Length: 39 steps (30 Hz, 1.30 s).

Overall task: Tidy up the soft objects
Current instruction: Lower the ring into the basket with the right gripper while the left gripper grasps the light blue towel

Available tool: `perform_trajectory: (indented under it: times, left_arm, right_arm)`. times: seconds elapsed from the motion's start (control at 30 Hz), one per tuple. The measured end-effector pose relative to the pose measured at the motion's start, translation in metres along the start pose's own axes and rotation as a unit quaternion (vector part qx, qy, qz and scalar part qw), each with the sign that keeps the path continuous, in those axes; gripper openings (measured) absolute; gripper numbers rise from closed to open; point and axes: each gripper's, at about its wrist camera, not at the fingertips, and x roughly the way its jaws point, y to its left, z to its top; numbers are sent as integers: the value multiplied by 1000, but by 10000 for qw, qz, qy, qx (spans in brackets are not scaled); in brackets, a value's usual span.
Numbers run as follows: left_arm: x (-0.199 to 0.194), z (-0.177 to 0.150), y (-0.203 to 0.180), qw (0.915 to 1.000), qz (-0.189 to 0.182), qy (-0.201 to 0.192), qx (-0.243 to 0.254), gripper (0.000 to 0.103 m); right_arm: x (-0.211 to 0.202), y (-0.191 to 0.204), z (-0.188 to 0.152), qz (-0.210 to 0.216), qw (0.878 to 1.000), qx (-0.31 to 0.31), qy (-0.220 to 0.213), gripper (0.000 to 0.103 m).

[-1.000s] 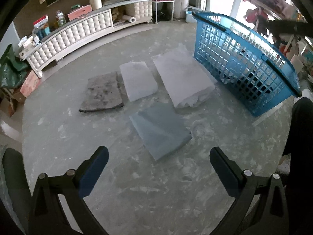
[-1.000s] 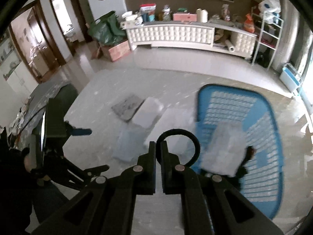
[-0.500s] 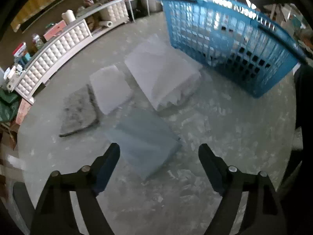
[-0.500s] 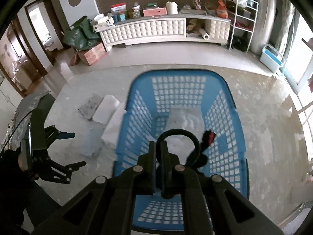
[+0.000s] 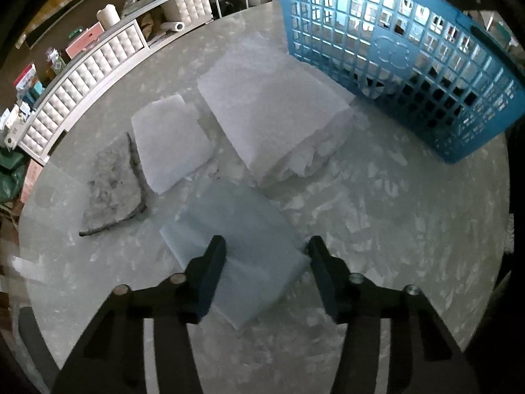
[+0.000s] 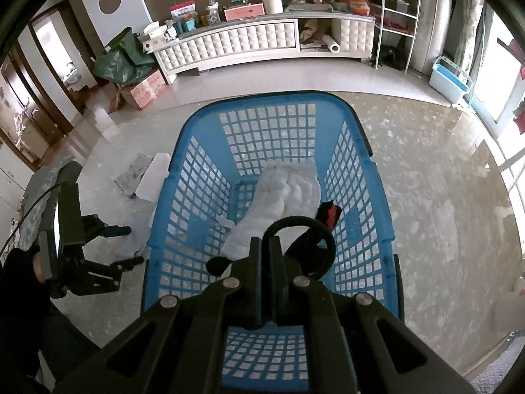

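Observation:
A light blue folded cloth [image 5: 236, 229] lies flat on the floor. My left gripper [image 5: 267, 256] hangs low over its near corner with the jaws closing. One finger is over the cloth and the other at its right edge, and the pads are not pressing on it. Beyond it lie a large white folded cloth [image 5: 272, 108], a small white one [image 5: 170, 141] and a grey mat [image 5: 111, 190]. My right gripper [image 6: 265, 246] is shut above the blue basket [image 6: 262, 98]. A black loop [image 6: 325, 239] juts from its tips. A white cloth [image 6: 288, 190] lies inside the basket.
The basket [image 5: 410, 59] stands just right of the cloths. A long white cabinet [image 6: 262, 42] runs along the far wall, with a metal shelf rack [image 6: 393, 16] beside it. Green bags and a box [image 6: 137, 75] sit at the left. A person's dark sleeve holds the left gripper [image 6: 129, 244].
The left gripper has dropped toward the light blue cloth and its jaws have narrowed around the cloth's corner. The right gripper has swung over the basket, where the white cloth now lies.

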Motion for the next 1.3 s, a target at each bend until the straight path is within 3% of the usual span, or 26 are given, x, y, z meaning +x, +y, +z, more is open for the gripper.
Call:
perform_trajectory:
  times: [0.03,0.07,0.37,0.6,0.7,0.93,1.3]
  left_arm:
    - [1,1,1,10000,-43,-8,-48,26]
    - [1,3,3,9999,-71,-37,-100,22]
    - [3,5,0,9998,-84,-141,-136,6]
    - [2,0,5,9988,-241,-165,-405,5]
    - [1,-3,7,9976,-411,-173,-538,5]
    - [0,-7,4,9974,-370,-163,-598,5]
    - [-5,-12,12,9964,-358,-174,-745,4]
  right_arm:
    - [1,0,1,7,10000,5,29,4]
    - [2,1,1,23,10000,6,55,4]
    - [23,-1,-5,3,9980,-6,626,4]
    - [42,-6,-10,16,9933,74,1156,4]
    - [41,-5,-11,243,9939,106,1072,4]
    - [39,7,9,113,9957,-149,908,4]
    - [84,20,27,6,9902,-325,1360,4]
